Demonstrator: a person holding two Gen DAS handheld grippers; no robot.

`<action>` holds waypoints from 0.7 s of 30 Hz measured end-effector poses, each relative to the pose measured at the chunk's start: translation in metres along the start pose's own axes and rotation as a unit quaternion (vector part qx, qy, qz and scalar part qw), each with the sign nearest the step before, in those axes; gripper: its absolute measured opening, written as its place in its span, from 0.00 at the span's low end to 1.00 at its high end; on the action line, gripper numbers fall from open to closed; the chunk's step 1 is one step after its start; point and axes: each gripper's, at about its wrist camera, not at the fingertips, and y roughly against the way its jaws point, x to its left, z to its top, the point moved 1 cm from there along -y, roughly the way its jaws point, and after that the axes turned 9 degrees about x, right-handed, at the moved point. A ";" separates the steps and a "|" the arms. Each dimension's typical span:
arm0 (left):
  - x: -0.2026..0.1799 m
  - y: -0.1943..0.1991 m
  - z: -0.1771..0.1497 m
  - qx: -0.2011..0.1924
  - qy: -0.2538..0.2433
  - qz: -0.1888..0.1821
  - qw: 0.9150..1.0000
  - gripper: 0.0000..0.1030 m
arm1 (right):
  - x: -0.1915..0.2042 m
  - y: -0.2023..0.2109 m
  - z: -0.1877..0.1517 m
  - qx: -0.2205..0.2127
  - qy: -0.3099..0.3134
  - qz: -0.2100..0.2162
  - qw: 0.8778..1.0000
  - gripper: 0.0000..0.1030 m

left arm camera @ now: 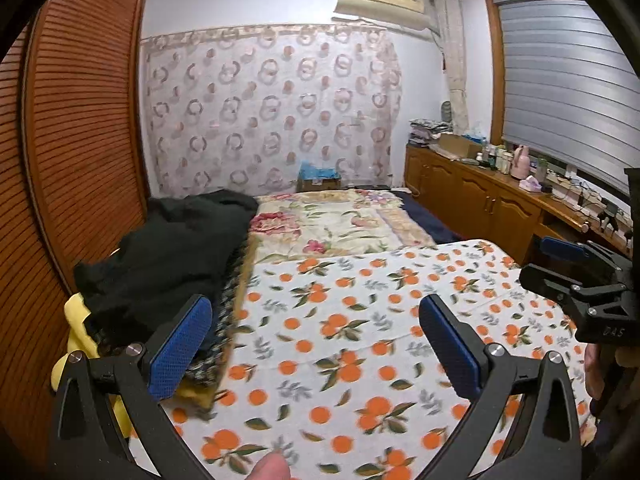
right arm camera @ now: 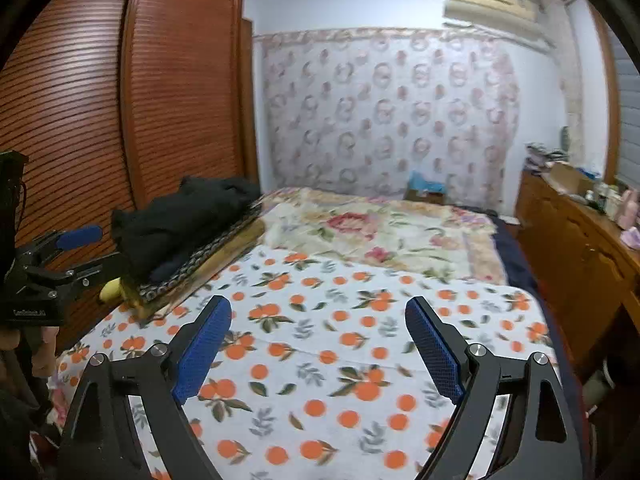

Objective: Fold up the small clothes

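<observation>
A pile of dark clothes [left arm camera: 172, 252] lies on folded patterned cloth at the bed's left edge, next to the wardrobe; it also shows in the right wrist view [right arm camera: 180, 224]. A yellow garment [left arm camera: 80, 328] lies under its near end. My left gripper [left arm camera: 316, 312] is open and empty above the orange-print sheet [left arm camera: 360, 340], just right of the pile. My right gripper [right arm camera: 318, 316] is open and empty above the same sheet [right arm camera: 340, 360]. Each gripper shows at the side of the other's view, the right one [left arm camera: 560, 264] and the left one [right arm camera: 80, 252].
A louvred wooden wardrobe [left arm camera: 80, 140] stands along the bed's left side. A floral blanket [left arm camera: 332, 224] covers the far half of the bed. A low wooden cabinet [left arm camera: 480, 196] with bottles and boxes runs along the right wall under the window.
</observation>
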 end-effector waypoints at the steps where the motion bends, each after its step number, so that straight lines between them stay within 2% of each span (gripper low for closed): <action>1: -0.006 0.001 0.004 -0.002 -0.003 -0.005 1.000 1.00 | -0.001 0.006 -0.001 -0.004 -0.006 -0.007 1.000 0.87; 9: -0.035 0.016 0.020 -0.019 -0.017 -0.026 0.999 1.00 | 0.003 0.048 -0.005 -0.034 -0.035 -0.037 0.998 0.87; 21: -0.046 0.021 0.021 -0.020 -0.018 -0.025 0.999 1.00 | 0.015 0.053 -0.022 -0.045 -0.048 -0.052 0.996 0.87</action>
